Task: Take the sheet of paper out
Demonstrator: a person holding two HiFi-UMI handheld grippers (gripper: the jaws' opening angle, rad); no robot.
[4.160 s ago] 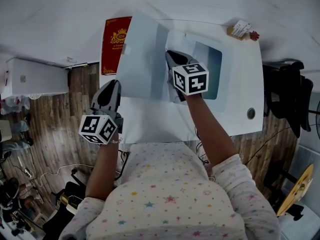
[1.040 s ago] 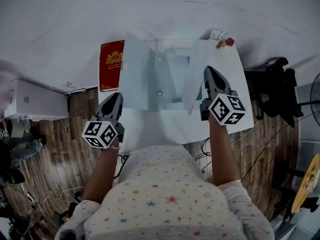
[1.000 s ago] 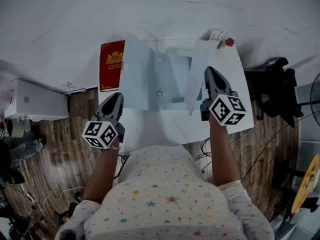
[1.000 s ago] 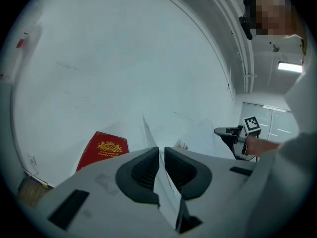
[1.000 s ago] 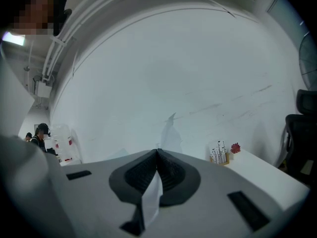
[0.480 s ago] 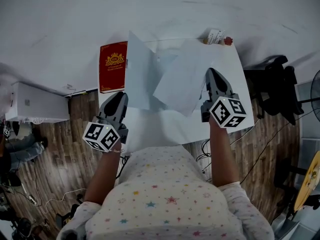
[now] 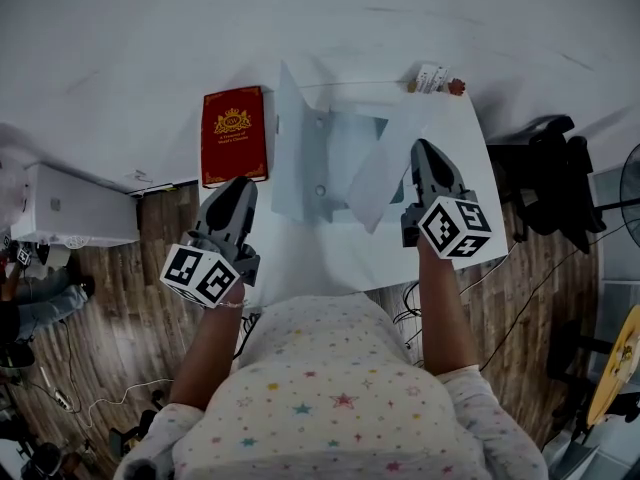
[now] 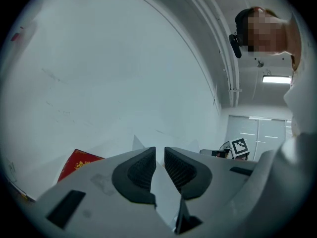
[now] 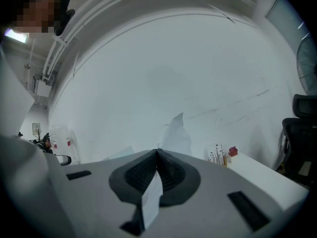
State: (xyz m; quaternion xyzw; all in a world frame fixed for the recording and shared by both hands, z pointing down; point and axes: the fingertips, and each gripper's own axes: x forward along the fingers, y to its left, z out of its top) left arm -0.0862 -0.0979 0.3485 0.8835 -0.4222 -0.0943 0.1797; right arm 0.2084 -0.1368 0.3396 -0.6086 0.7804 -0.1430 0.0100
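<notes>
Below, wht desk (image 7: 320,256), wood floor (image 7: 95,303), blk chair (image 7: 556,173)

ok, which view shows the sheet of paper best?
Head view: most of the sheet of paper shows, held above the folder by the right gripper. Right gripper view gives only a strip between its shut jaws; left gripper view doesn't clearly show it.
</notes>
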